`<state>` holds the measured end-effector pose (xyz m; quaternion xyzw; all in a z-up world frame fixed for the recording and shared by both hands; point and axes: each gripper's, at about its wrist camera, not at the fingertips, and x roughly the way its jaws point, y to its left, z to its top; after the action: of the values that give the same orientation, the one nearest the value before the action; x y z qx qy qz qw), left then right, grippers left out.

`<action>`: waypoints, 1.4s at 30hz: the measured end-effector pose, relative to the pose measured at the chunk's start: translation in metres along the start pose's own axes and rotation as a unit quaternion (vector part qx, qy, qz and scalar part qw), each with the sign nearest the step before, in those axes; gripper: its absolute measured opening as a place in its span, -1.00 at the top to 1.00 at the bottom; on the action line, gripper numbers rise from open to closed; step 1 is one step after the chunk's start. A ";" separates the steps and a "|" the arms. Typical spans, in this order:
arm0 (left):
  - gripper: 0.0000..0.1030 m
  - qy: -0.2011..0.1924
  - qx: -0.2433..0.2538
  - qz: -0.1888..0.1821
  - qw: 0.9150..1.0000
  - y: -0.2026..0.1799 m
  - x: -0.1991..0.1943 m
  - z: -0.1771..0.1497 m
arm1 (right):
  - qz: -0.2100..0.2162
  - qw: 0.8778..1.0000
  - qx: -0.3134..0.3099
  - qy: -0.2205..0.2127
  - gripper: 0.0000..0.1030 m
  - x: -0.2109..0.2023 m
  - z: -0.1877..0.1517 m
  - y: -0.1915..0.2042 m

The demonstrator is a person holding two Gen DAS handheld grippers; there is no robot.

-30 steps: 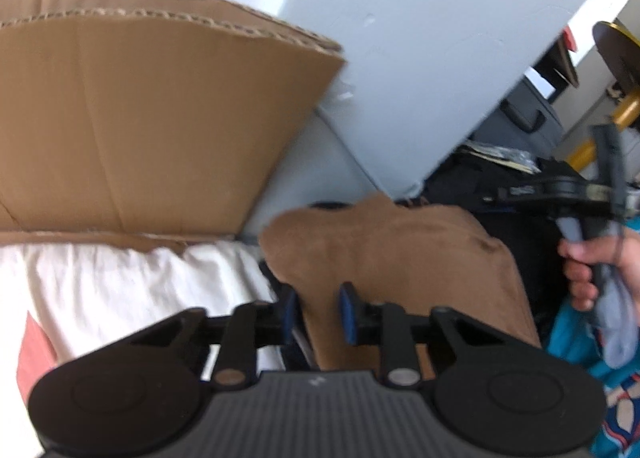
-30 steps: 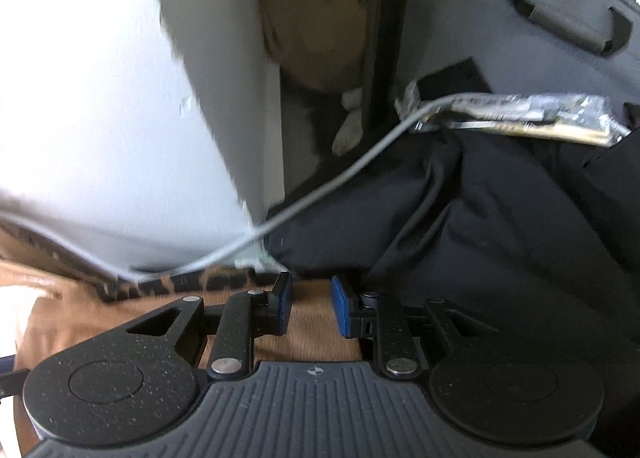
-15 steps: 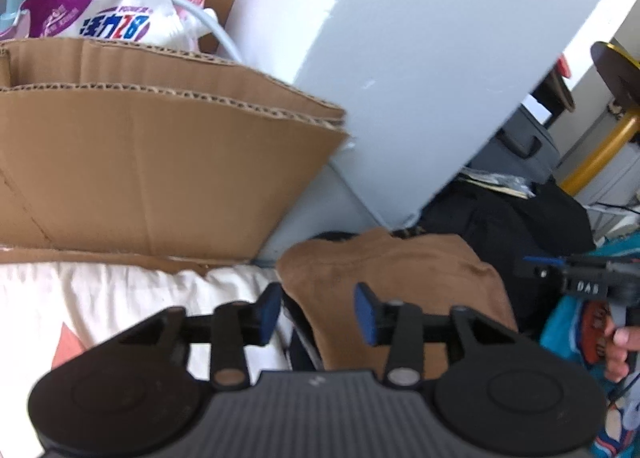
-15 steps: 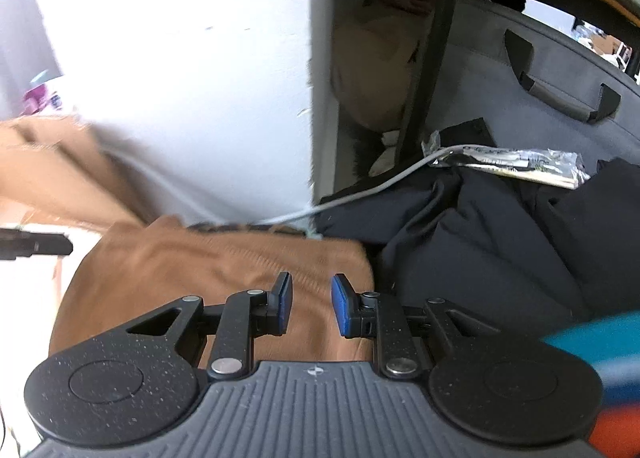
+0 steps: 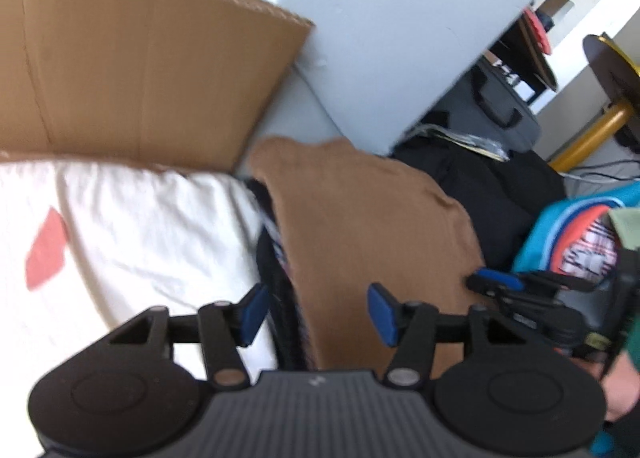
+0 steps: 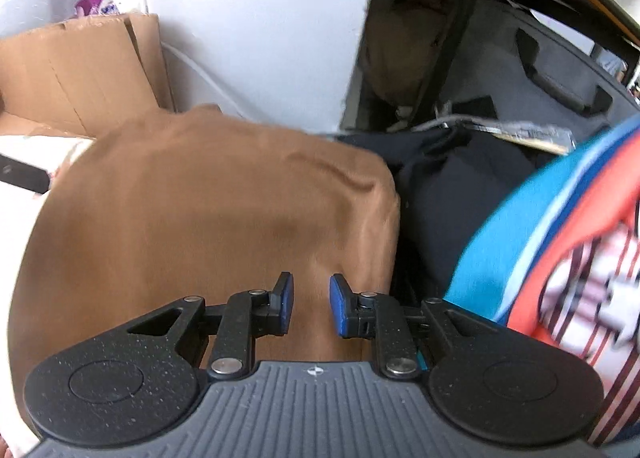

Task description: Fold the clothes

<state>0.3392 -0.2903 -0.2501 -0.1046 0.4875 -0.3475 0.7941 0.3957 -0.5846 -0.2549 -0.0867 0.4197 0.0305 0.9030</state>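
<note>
A folded brown garment (image 5: 360,217) lies on top of a pile of clothes; it also fills the middle of the right wrist view (image 6: 192,209). My left gripper (image 5: 316,314) is open wide and empty above the garment's near left edge. My right gripper (image 6: 311,308) is open with a narrow gap and empty, over the garment's near right part; it also shows at the right of the left wrist view (image 5: 496,282). A dark patterned garment (image 5: 276,282) sticks out under the brown one.
A cardboard box (image 5: 140,69) stands at the back left, a white panel (image 5: 400,17) behind the pile. White bedding (image 5: 140,238) lies left. A black garment (image 6: 440,185) and a blue, orange and striped cloth (image 6: 560,278) lie right. A grey case (image 6: 560,69) sits behind.
My left gripper's jaws have opened wider. My right gripper has drawn back from the black clothes and panel to over the brown garment's near right part.
</note>
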 end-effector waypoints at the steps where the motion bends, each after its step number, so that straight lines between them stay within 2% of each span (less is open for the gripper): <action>1: 0.01 0.003 -0.001 -0.002 1.000 0.000 0.001 -0.004 | -0.006 1.000 0.000 0.003 0.49 0.002 -0.005 -0.001; 3: 0.24 0.010 -0.004 -0.003 1.000 -0.001 0.006 -0.011 | -0.019 1.000 -0.003 0.010 0.52 0.006 -0.014 -0.004; 4: 0.53 0.014 -0.004 -0.002 1.000 -0.001 0.007 -0.013 | -0.021 1.000 0.002 0.014 0.61 0.008 -0.019 -0.007; 5: 0.63 0.019 -0.003 0.000 1.000 -0.001 0.009 -0.016 | -0.021 1.000 0.008 0.016 0.62 0.007 -0.024 -0.010; 9: 0.72 0.018 0.008 0.003 1.000 -0.001 0.012 -0.024 | -0.022 1.000 0.015 0.017 0.62 0.001 -0.039 -0.015; 11: 0.82 0.017 0.006 0.000 1.000 0.000 0.011 -0.026 | -0.023 1.000 0.011 0.019 0.63 -0.002 -0.044 -0.014; 14: 0.87 0.016 -0.009 -0.001 1.000 0.005 0.006 -0.027 | -0.029 0.999 0.014 0.022 0.62 -0.008 -0.053 -0.016; 19: 0.89 0.017 0.003 0.003 1.000 -0.001 -0.001 -0.030 | -0.028 0.999 0.042 0.021 0.60 -0.019 -0.071 -0.027; 21: 0.79 0.021 0.005 0.002 1.000 -0.003 -0.003 -0.032 | -0.028 0.998 0.048 0.017 0.60 -0.027 -0.075 -0.026; 23: 0.49 0.026 0.007 0.001 1.000 -0.005 -0.003 -0.035 | -0.028 0.998 0.054 0.011 0.60 -0.035 -0.079 -0.025; 25: 0.40 0.036 0.009 -0.001 0.999 -0.007 -0.002 -0.041 | -0.027 0.998 0.059 0.004 0.60 -0.045 -0.083 -0.023; 32: 0.39 0.069 -0.007 -0.017 0.997 -0.004 0.006 -0.074 | -0.023 0.997 0.070 -0.005 0.59 -0.057 -0.090 -0.010; 37: 0.40 0.101 -0.008 -0.019 0.995 -0.003 0.013 -0.095 | -0.018 0.996 0.085 0.006 0.58 -0.052 -0.101 -0.002; 42: 0.77 0.122 -0.012 -0.020 0.992 0.000 0.018 -0.111 | -0.014 0.994 0.106 0.015 0.57 -0.051 -0.110 0.001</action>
<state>0.2506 -0.2828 -0.3190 -0.0805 0.5824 -0.3675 0.7206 0.2802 -0.6026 -0.2854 0.0028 0.4331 -0.0285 0.9009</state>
